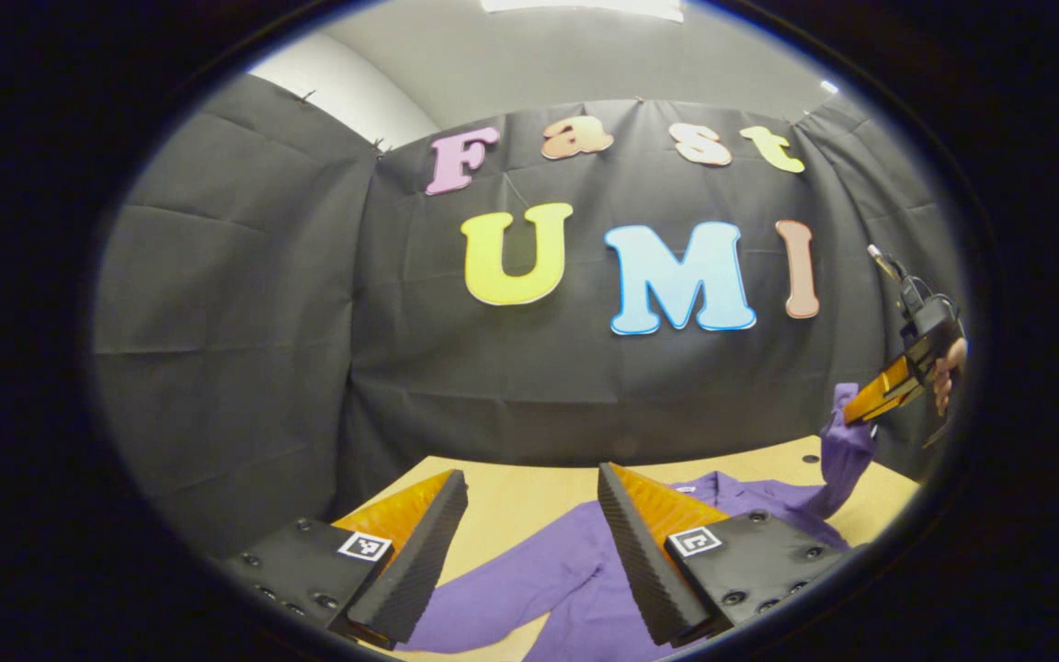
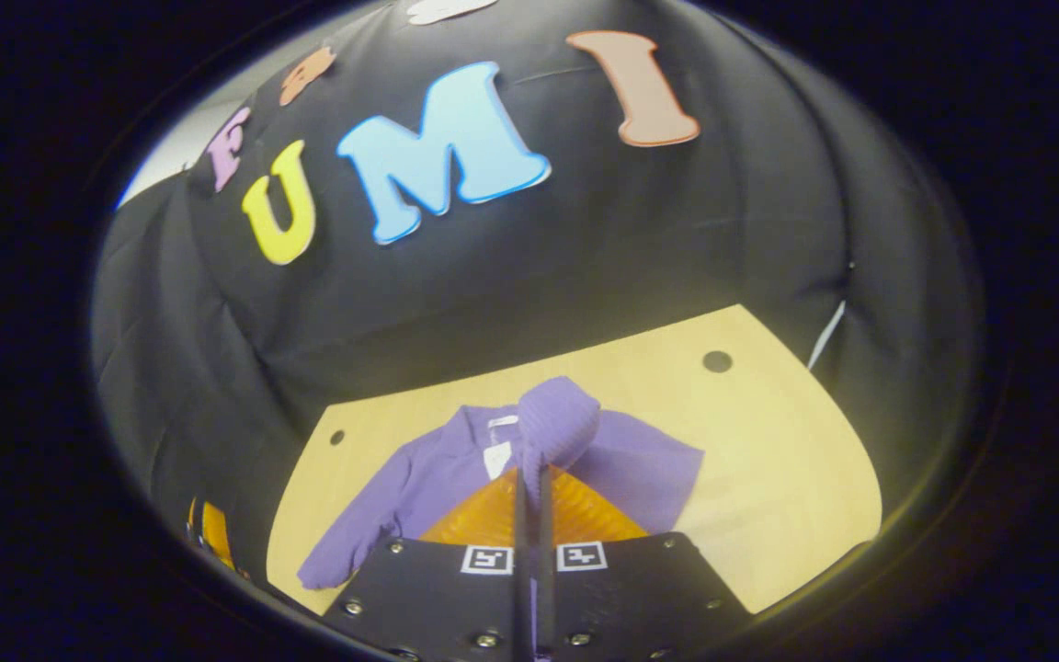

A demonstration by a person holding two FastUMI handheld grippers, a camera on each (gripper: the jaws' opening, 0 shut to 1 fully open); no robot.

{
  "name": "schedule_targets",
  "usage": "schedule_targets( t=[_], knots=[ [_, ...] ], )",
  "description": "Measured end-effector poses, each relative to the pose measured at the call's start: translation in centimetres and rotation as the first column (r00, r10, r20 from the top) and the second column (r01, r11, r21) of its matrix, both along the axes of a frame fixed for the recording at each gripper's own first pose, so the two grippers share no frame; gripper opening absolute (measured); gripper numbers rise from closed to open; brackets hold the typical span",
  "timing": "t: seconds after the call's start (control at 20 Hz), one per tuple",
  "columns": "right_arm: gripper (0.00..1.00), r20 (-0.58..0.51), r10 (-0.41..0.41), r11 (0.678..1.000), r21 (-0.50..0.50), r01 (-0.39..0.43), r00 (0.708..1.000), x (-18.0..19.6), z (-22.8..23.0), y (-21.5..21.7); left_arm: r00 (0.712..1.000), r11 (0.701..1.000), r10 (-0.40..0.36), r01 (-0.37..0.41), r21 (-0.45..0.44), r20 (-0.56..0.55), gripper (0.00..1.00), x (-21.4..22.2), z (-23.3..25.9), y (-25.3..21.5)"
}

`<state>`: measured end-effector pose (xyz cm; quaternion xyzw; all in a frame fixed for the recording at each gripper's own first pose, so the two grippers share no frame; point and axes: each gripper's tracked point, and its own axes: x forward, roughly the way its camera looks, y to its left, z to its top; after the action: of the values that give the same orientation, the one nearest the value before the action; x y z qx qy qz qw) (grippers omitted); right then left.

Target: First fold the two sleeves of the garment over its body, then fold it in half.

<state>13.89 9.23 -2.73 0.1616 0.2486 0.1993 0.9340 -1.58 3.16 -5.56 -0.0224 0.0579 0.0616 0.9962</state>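
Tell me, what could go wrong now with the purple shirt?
1. The right tool pinches just the end of one sleeve and holds it up in the air. The cloth might slip out before it lands on the shirt's body.
2. Pulling that sleeve could drag the whole purple shirt across the table and crumple it.
3. The left tool hangs open over the other sleeve, holding nothing, so nothing pins the shirt down.

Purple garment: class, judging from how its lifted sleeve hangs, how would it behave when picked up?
Probably floppy: the sleeve droops from the right tongs. Likely light: a pinch lifts it. The purple garment may drag along the table.
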Motion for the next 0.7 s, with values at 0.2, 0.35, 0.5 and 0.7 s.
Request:
schedule_targets(
  t=[0.2,0.35,0.5,0.7],
  knots=[
    [0.03,-0.018,0.195,0.978,-0.068,-0.196,0.981,-3.2,-2.7,6.4,0.999,0.999,0.037,-0.038,-0.019,-0.035,0.94,-1.3,-1.5,1.7],
    [0.03,-0.076,0.287,0.943,-0.152,-0.295,0.955,-4.6,-6.7,9.0,0.995,0.998,0.064,-0.063,0.005,-0.076,0.94,-2.2,-2.9,2.9],
    [0.03,-0.121,0.344,0.902,-0.234,-0.363,0.931,-5.1,-10.2,10.3,0.992,0.995,0.094,-0.096,-0.025,-0.09,0.94,-2.9,-3.3,4.0],
    [0.03,-0.181,0.397,0.851,-0.296,-0.435,0.9,-6.3,-13.6,11.2,0.986,0.991,0.123,-0.128,-0.034,-0.117,0.94,-3.7,-4.7,5.0]
  ],
)
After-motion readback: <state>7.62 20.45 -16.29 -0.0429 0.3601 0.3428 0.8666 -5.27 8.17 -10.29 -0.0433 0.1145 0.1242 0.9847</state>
